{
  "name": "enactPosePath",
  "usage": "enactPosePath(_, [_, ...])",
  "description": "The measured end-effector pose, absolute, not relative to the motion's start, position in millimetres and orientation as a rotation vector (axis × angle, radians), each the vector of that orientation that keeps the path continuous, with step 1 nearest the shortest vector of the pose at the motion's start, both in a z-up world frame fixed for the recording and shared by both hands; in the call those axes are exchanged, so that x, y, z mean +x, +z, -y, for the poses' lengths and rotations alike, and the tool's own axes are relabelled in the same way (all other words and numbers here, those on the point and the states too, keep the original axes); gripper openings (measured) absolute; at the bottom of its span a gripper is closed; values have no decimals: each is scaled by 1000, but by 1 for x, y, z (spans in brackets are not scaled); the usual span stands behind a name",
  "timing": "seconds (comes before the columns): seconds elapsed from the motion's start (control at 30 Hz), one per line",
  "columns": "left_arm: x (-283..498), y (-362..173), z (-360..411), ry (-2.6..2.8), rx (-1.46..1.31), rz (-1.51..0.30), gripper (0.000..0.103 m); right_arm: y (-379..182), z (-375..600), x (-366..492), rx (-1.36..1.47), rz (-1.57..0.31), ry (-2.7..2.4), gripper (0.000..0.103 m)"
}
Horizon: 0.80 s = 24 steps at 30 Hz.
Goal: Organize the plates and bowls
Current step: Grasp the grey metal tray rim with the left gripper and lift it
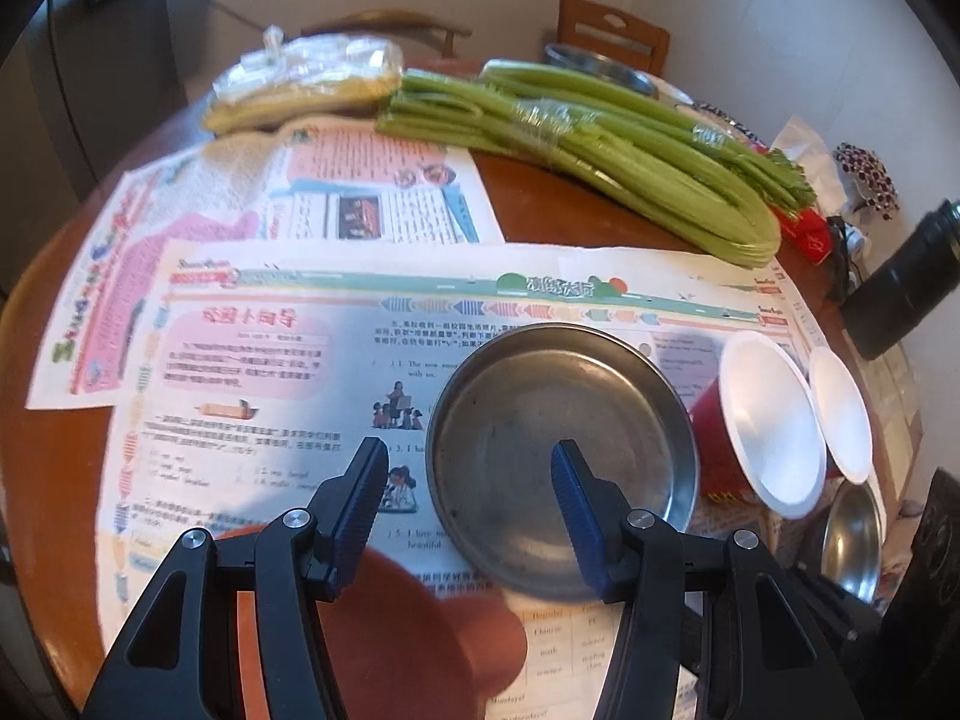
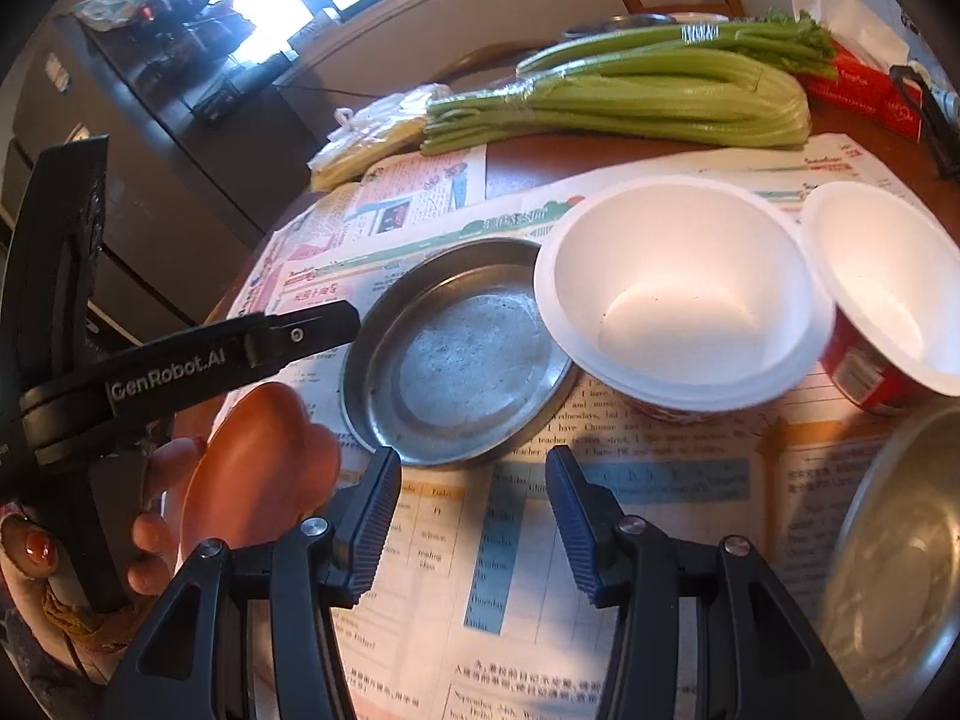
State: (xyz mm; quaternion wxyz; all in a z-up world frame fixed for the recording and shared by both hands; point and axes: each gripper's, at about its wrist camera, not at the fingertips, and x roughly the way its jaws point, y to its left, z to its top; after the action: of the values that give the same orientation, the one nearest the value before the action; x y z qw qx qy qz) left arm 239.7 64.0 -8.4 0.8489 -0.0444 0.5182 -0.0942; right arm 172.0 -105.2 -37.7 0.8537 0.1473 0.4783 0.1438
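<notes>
Both wrist cameras look steeply down, close over the newspaper-covered round wooden worktop (image 1: 552,192), sharing the shallow round steel plate (image 1: 558,450) (image 2: 456,354)

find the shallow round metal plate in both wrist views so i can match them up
Left wrist: the shallow round metal plate lies lower centre on the newspaper, just beyond the left hand-held gripper, whose right finger overlaps it.
Right wrist: the plate lies centre, left of the nearer white foam bowl, beyond the right hand-held gripper.
Shared landmark: the bundle of green celery stalks at the table's far side.
</notes>
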Motion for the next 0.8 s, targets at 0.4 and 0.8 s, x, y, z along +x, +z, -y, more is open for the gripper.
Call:
enactPosePath(0.4, [257,-29,-66,-169,-89,-1140,42,-50,100,194,313,-1018,252,50])
enactPosePath(0.8, [252,-22,-70,-173,-111,-1090,27,-44,87,193,256,-954,272,50])
